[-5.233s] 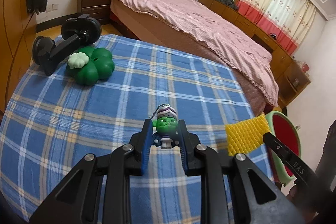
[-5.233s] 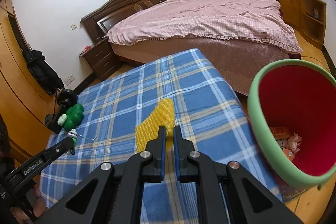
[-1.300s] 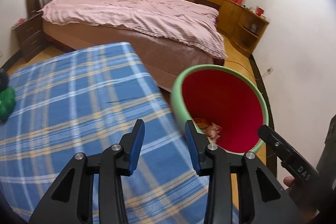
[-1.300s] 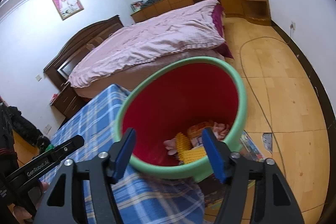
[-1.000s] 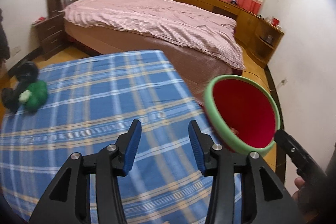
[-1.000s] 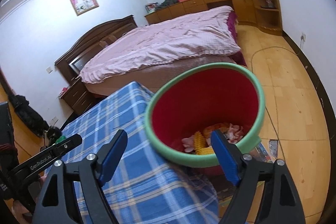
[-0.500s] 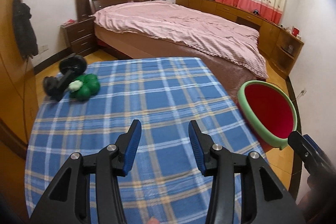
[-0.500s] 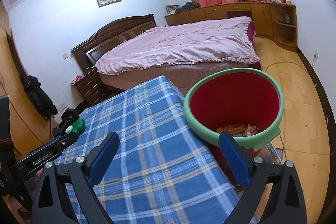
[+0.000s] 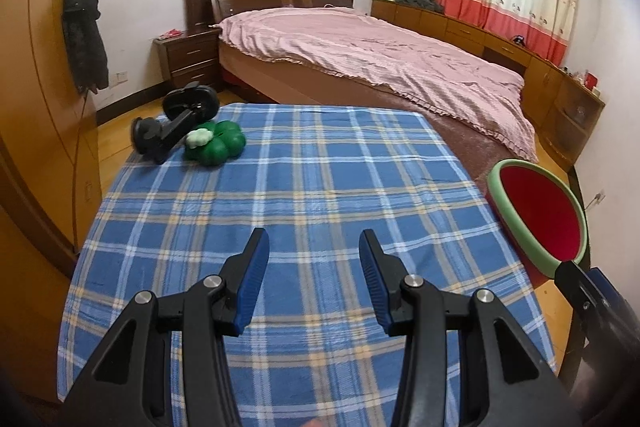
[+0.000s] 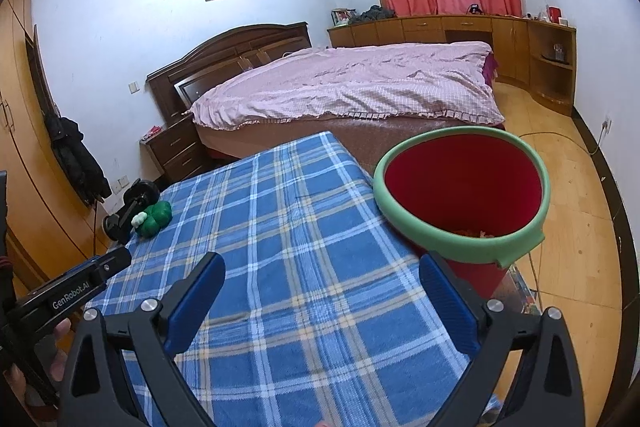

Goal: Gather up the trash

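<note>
Blue-and-white plaid cloth [image 9: 320, 187] covered the counter, which filled the near and middle ground of both wrist views. The left claw [image 9: 311, 259] hung over the near part of that cloth with its blue-padded jaws standing moderately apart and nothing between them. The right claw [image 10: 322, 291] was over the counter's near right edge; its jaws had just been opening and stood very wide, again with nothing between them. Just beside the counter's right edge stood the trash bin [image 10: 436, 231], a red bucket with a pale green rim, tilted a little toward the cameras; at its bottom a few scraps of orange and pinkish trash [image 10: 476, 233] showed above the near rim, too small to name further. In the left wrist view the same bin [image 9: 516, 223] sat at the right, with the tip of the right claw's body poking in just below it. At the counter's far left corner lay a green clover-shaped toy [image 9: 218, 145] with a small white flower on top, touching a black phone holder [image 9: 176, 123] that leaned at the very edge. Beyond the counter stood a bed [image 10: 352, 87] under a pink quilt, with a dark wooden nightstand [image 9: 188, 57] to its left.
</note>
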A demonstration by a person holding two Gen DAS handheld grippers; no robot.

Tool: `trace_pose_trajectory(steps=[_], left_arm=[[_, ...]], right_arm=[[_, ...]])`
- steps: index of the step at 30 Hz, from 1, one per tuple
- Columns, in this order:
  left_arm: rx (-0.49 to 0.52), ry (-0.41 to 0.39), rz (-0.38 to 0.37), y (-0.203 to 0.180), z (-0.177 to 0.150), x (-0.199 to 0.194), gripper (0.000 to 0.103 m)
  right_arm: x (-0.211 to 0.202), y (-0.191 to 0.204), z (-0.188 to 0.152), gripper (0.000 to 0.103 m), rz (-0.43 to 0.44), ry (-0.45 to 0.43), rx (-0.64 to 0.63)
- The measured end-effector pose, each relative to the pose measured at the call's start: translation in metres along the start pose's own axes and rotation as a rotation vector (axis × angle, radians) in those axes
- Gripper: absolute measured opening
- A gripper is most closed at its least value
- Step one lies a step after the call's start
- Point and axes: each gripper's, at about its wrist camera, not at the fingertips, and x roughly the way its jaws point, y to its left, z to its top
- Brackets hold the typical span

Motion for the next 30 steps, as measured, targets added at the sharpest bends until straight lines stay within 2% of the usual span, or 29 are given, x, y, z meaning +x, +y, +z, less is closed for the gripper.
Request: trace_pose_trajectory(steps=[30], left_arm=[[-0.03,-0.001,0.02,0.012,-0.004,0.001,0.047]], right_arm=[[0.006,0.007,-0.004,0.1,0.006,0.021,-0.009]])
